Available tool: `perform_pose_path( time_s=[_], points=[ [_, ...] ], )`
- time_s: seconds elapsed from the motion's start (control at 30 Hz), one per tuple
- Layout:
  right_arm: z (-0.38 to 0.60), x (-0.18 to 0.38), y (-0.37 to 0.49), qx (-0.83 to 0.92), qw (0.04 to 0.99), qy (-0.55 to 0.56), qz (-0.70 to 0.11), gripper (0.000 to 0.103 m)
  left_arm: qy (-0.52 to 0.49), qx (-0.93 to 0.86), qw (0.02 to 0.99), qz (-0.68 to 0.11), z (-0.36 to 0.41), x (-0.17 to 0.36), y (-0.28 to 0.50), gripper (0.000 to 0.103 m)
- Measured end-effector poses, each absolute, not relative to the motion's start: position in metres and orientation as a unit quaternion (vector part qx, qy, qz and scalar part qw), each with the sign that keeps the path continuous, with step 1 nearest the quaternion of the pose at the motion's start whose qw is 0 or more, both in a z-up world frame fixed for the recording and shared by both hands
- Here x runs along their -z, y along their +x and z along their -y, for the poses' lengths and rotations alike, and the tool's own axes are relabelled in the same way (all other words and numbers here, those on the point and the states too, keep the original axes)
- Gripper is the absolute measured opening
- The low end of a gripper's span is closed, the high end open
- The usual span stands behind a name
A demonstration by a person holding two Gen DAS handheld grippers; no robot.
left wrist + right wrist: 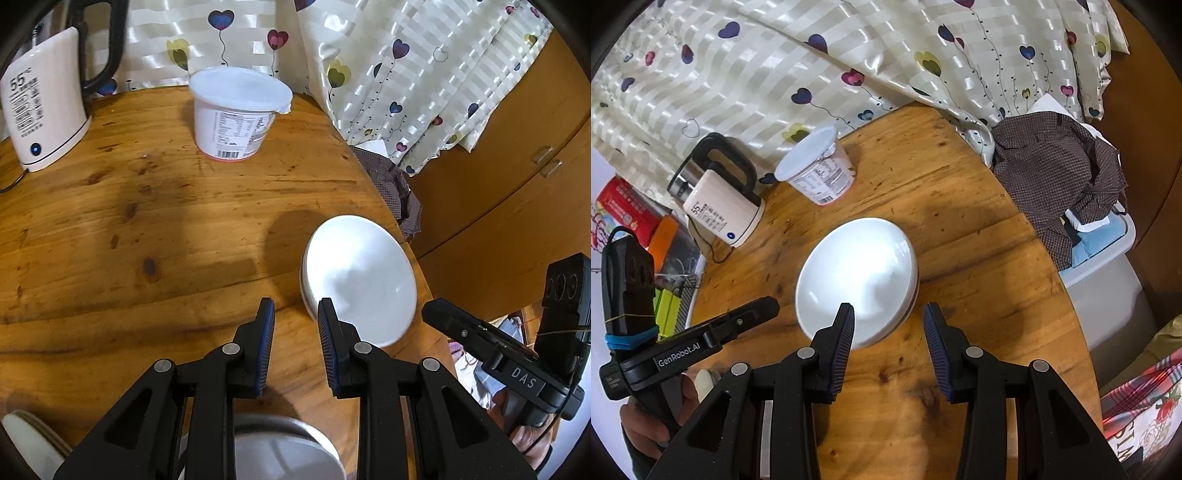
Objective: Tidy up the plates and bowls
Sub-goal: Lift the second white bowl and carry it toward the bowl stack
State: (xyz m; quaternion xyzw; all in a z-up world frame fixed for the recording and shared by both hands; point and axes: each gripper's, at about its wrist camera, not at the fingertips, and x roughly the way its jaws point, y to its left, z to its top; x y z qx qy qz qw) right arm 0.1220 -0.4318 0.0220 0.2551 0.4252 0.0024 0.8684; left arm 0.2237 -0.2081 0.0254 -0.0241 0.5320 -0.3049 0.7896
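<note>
Wooden table carried a white tub and a kettle beyond the left gripper, spread and empty, white bowls just right. Right view: right gripper gaped, bowls under its left finger, checked cloth beside the table.

White on warm wood

White bowl, honey-brown knotty table, cream striped curtain (hearts in navy, pink, olive), brown checked shirt.

Bare tabletop between tub and, seemingly, kettle
</note>
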Motion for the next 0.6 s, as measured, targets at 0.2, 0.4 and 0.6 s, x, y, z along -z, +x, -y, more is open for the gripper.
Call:
perform_pose_path(
  time_s=[0.2,0.4,0.6],
  points=[
    [0.435,-0.013,0.138,-0.004,0.863,0.257,-0.434,0.039,-0.038,0.309,0.780,-0.543,0.216,-0.016,0.239,0.025],
    [0.440,-0.003,0.147,0.000,0.858,0.262,-0.442,0.027,-0.039,0.304,0.773,-0.556,0.224,-0.006,0.248,0.025],
    [0.444,0.004,0.151,-0.004,0.853,0.273,-0.444,0.017,-0.037,0.308,0.763,-0.566,0.231,0.002,0.249,0.025]
  ],
)
